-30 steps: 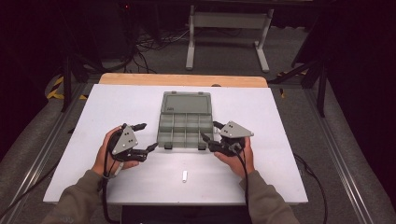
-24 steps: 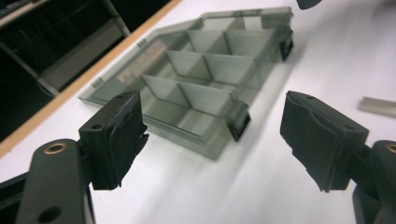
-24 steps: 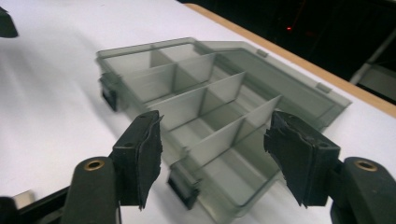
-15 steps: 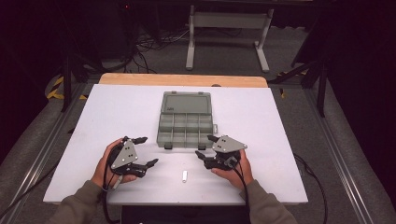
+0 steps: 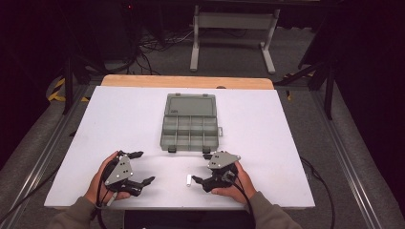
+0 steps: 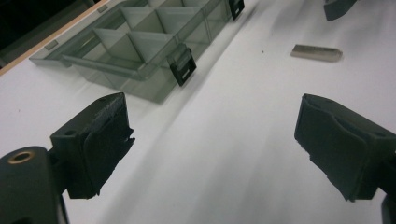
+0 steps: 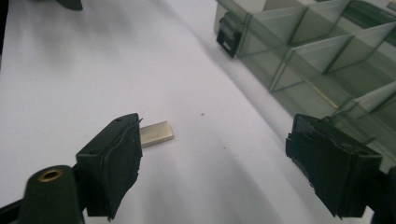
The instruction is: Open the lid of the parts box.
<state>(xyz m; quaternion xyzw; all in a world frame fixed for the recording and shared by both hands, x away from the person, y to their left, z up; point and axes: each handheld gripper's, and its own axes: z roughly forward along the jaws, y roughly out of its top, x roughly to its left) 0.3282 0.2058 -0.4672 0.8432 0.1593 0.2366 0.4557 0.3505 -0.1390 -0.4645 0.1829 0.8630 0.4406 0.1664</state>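
Spreading both jaws just now, nothing between them: my right gripper [image 5: 199, 177] sits just beside the metal piece [image 5: 189, 180] on the table [image 5: 267, 143], left gripper [image 5: 138, 168] apart, box [image 5: 190, 123] beyond.

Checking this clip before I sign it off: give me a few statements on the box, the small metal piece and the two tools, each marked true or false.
1. The compartment box lies open, lid folded back. True.
2. The small metal piece sits in one of the box's compartments. False: it lies on the white table, in front of the box.
3. The right tool grips the metal piece. False: its jaws stand open, having just been opening, and the piece lies beside one jaw, not pressed between them.
4. The left tool is open with nothing between its jaws. True; they have just been opening.
5. The box's compartments that can be seen look empty. True.
6. Both tools rest on the box. False: both are nearer the person, clear of it.
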